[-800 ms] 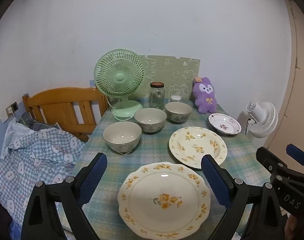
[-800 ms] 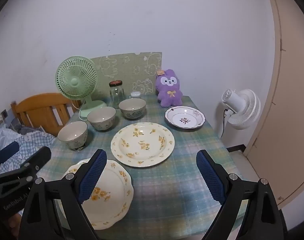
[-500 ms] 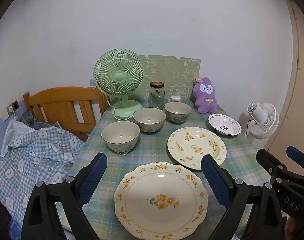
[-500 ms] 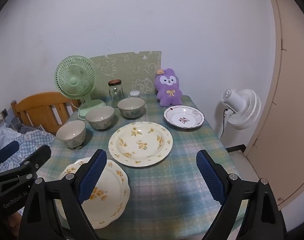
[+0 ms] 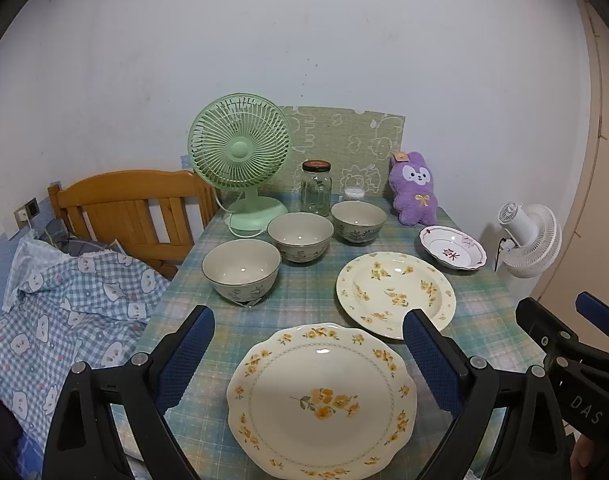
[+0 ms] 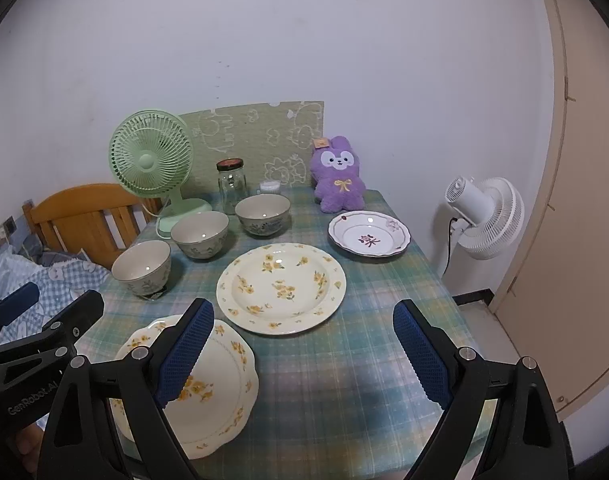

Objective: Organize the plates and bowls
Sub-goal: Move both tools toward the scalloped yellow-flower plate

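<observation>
Three plates lie on the checked tablecloth (image 5: 304, 292): a scalloped cream plate (image 5: 322, 398) with yellow flowers at the front, a round yellow-flowered plate (image 5: 394, 294) behind it, and a small white plate (image 5: 452, 247) with a red motif at the back right. Three grey-beige bowls (image 5: 241, 270) (image 5: 300, 237) (image 5: 358, 222) stand in a diagonal row on the left. My left gripper (image 5: 308, 354) hovers open above the scalloped plate (image 6: 220, 384). My right gripper (image 6: 304, 350) hovers open over the bare cloth in front of the round plate (image 6: 281, 287). Neither holds anything.
A green desk fan (image 5: 240, 160), a glass jar (image 5: 316, 188), a small white pot (image 5: 353, 193) and a purple plush rabbit (image 5: 413, 188) line the back edge by the wall. A wooden headboard (image 5: 124, 208) and checked bedding (image 5: 56, 312) lie left; a white fan (image 6: 484, 216) stands right.
Both grippers have drifted slightly; in the left wrist view the scalloped plate slid a little left and down. Jaws stay wide and nothing was touched.
</observation>
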Demonstrator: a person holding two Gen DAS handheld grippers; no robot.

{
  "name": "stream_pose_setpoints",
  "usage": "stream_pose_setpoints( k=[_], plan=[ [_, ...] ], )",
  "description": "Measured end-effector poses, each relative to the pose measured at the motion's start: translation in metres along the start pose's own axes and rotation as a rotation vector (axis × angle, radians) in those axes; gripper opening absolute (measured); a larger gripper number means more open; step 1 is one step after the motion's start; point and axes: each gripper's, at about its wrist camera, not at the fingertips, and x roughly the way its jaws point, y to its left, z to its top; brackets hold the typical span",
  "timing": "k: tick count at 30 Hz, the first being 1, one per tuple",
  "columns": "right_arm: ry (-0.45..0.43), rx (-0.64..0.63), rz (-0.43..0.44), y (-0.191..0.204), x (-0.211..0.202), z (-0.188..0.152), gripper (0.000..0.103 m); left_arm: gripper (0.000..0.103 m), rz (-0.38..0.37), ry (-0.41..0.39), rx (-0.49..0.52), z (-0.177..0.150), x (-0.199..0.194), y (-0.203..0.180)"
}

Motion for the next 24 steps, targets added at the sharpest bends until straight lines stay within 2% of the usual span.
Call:
stream_pose_setpoints(
  k=[24],
  plan=[
    [0.007, -0.011, 0.01, 0.0053, -0.0016, -0.0034, 0.093, 0.096, 0.009, 0.002, 0.015, -0.0011, 0.0, -0.0051]
  ],
)
